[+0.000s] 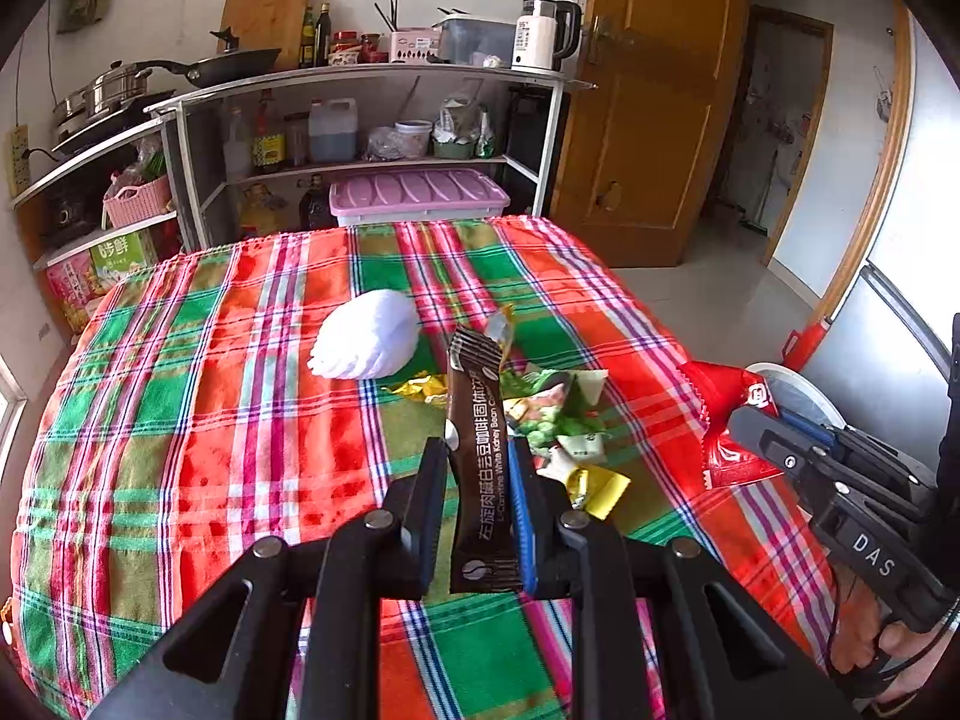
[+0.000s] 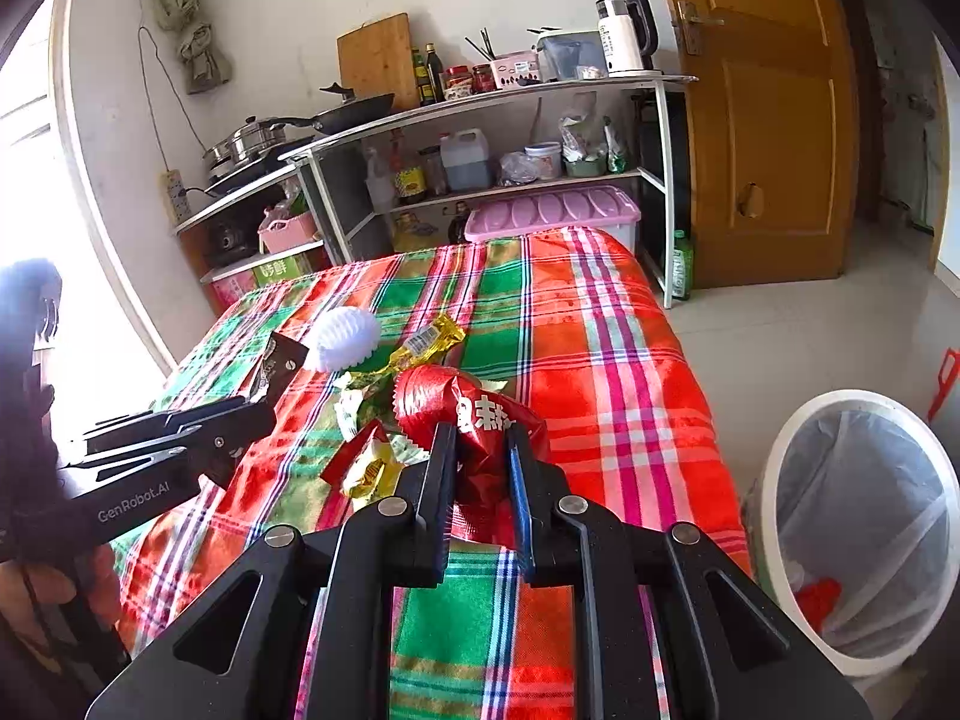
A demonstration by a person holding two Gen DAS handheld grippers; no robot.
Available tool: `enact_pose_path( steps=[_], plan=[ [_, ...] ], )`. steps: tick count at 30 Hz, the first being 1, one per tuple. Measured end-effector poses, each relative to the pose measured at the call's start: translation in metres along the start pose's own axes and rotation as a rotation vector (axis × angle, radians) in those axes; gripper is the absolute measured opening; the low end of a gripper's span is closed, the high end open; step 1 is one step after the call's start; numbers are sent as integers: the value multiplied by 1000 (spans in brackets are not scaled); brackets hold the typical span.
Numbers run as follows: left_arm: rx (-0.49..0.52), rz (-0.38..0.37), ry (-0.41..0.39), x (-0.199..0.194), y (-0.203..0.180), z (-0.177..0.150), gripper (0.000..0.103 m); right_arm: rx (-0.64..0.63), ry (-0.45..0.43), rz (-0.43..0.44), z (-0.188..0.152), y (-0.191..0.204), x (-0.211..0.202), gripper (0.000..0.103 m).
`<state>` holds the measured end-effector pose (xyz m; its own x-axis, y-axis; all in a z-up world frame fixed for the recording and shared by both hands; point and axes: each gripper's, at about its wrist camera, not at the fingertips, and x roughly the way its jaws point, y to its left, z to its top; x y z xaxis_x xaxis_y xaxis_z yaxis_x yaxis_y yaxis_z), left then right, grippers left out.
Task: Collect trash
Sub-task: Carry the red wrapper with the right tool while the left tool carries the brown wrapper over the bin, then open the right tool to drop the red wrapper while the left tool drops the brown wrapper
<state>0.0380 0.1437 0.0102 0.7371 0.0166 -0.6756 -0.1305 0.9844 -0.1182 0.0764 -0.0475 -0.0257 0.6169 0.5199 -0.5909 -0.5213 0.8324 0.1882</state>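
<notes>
Because each tool has pinched one piece to carry away, the left gripper [image 1: 477, 468] is clamped on a long brown foil sachet [image 1: 480, 450] and the right gripper [image 2: 480, 456] on a crumpled red plastic wrapper [image 2: 474, 414]. Loose yellow-green wrappers [image 1: 558, 420] litter the plaid tablecloth [image 1: 210, 420]; the white lined bin [image 2: 774, 480] waits just beside the table for drop-off.

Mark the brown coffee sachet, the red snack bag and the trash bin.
brown coffee sachet [image 1: 480, 456], left wrist view, middle of its printed face
red snack bag [image 2: 474, 414], right wrist view, crumpled front above the pads
trash bin [image 2: 774, 462], right wrist view, white rim
</notes>
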Motion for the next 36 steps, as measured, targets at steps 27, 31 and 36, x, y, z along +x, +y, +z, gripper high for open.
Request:
enact_pose_path(
  steps=[27,31,36],
  plan=[
    [258,-379,66,38,-200,15,21,211,-67,-322,-28,-156,-105,17],
    [270,-407,110,53,-226,13,21,248,-48,-352,-35,-179,-109,17],
    [308,-407,152,73,-253,7,22,276,-13,-385,-47,-201,-107,17]
  ],
)
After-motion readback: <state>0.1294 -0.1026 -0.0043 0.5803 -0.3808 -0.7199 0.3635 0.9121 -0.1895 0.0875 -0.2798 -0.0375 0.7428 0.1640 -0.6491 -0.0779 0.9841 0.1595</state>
